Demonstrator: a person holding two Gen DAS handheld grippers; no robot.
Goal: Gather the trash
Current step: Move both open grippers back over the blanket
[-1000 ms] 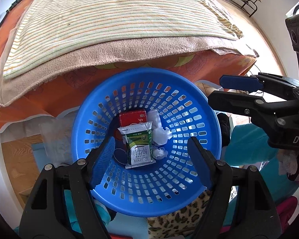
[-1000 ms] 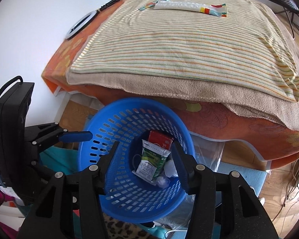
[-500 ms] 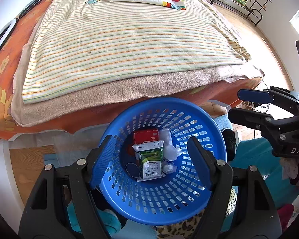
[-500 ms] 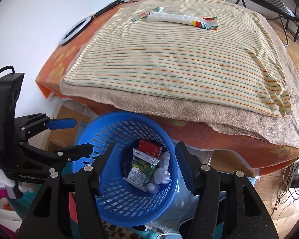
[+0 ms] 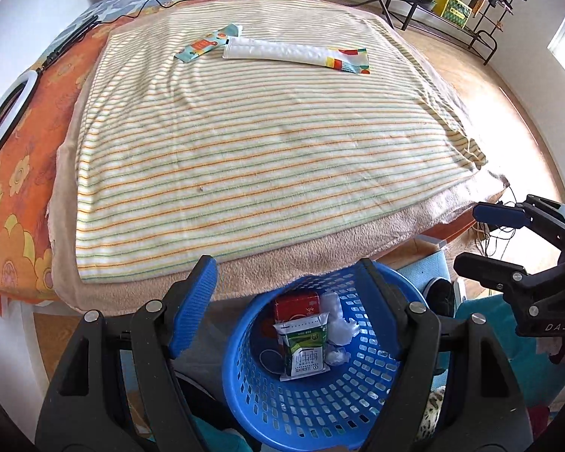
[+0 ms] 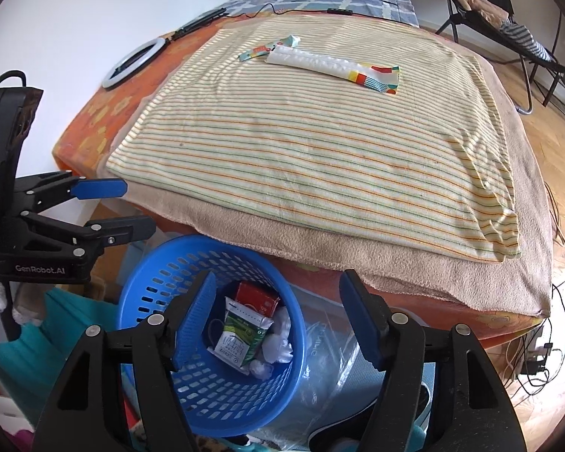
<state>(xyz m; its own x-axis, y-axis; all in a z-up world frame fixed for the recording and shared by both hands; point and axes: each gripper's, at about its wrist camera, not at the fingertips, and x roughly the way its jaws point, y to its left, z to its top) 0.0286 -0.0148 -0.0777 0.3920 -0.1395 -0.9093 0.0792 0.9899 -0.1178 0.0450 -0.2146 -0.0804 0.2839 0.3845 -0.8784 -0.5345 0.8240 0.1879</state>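
A blue perforated basket (image 5: 320, 414) stands on the floor against the bed's near edge. It holds a green and white carton (image 5: 305, 342), a red box (image 5: 295, 303) and crumpled white tissue (image 5: 341, 326). Far across the striped blanket lie a long white wrapper with a colourful end (image 5: 297, 52) and a small colourful wrapper (image 5: 207, 43). My left gripper (image 5: 286, 267) hangs open over the basket's far rim, with nothing between its pads. Above the basket (image 6: 162, 252), the jaws of my right gripper (image 6: 278, 277) are opening and hold nothing. Both wrappers (image 6: 331, 66) (image 6: 267, 48) also show in the right wrist view.
A ring light (image 6: 132, 62) and a black cable lie on the orange sheet at the bed's left. A clear plastic bag (image 6: 320, 358) sits right of the basket, with teal cloth around it. A folding chair (image 6: 508, 19) and wooden floor lie beyond the bed.
Both grippers rose and tilted up from over the basket, so the bed top and its wrappers came into view. The right jaws spread wider.
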